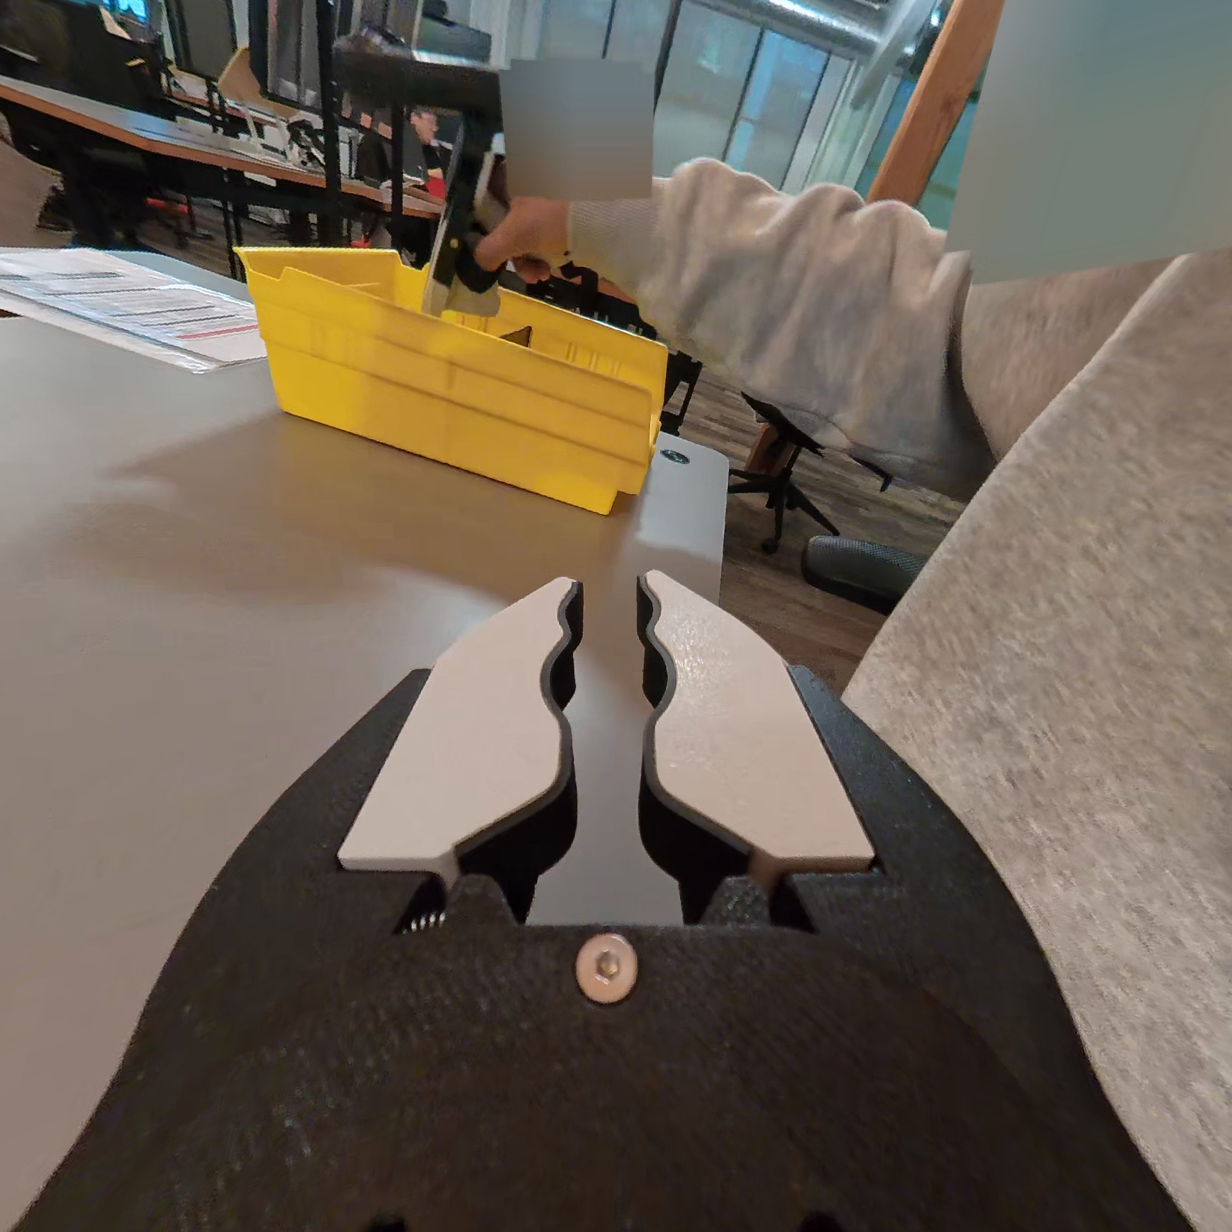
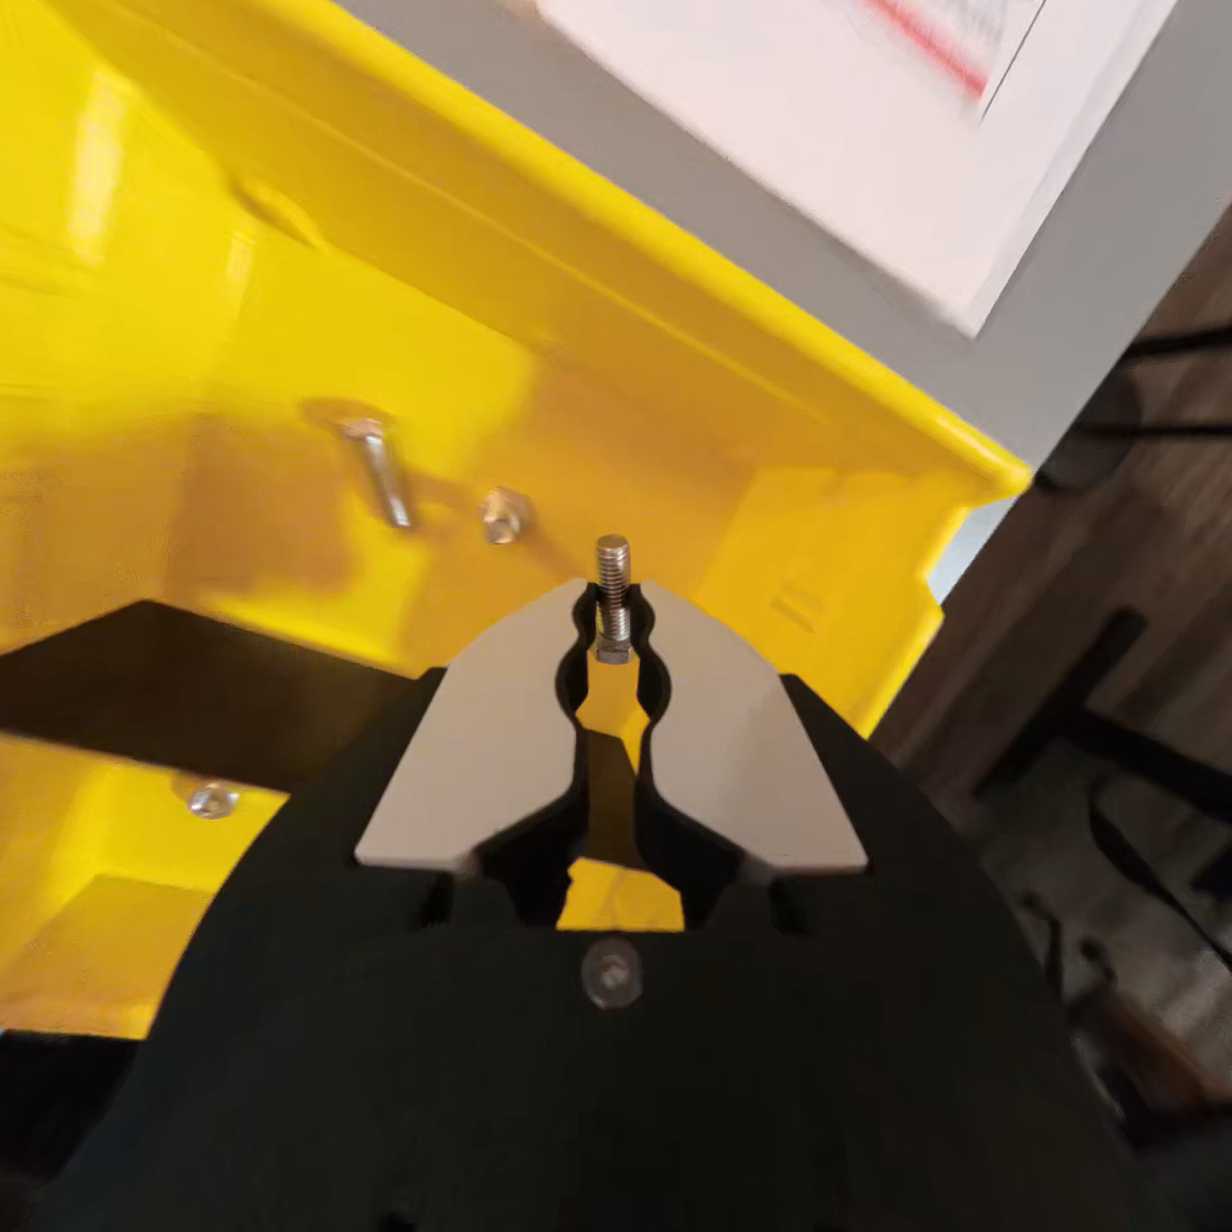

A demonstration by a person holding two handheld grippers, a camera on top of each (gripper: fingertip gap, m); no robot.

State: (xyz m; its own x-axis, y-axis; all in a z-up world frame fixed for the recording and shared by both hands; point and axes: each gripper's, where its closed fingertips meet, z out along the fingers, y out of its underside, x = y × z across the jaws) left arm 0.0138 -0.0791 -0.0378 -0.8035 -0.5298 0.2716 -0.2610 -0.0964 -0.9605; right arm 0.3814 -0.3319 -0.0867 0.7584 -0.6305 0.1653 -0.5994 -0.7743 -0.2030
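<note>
**Grey counter, yellow bin, one bolt gripped**

Behind the grey counter (image 1: 200, 533) an office space with desks, a chair base and glazed partitions is seen, somewhat blurred. A yellow bin (image 1: 467, 400) is set near the far right corner of the counter, and a printed sheet (image 1: 133, 307) lies flat beyond it to the left.

The left gripper (image 1: 610, 587) is held low over bare counter, well apart from the bin. Its jaws are parted by a narrow gap, through which only the counter surface is seen; nothing is held or touched by them.

The right gripper (image 2: 612, 587) is lowered into the bin, carried by a hand (image 1: 527, 240) in a pale sleeve (image 1: 767, 280). Its jaws are clenched on a short silver bolt (image 2: 612, 600), which is pinched at the very tips: the hex head sits in the notch between the fingers (image 2: 507, 720), and the threaded end sticks out past them, clear of the bin floor. On that floor, just beyond the tips, a longer bolt (image 2: 383, 477) and a small nut (image 2: 503, 520) lie loose and close together. A black divider (image 2: 167, 687) is seen to the left, with one more small screw (image 2: 212, 800) beyond it, in the next compartment.
</note>
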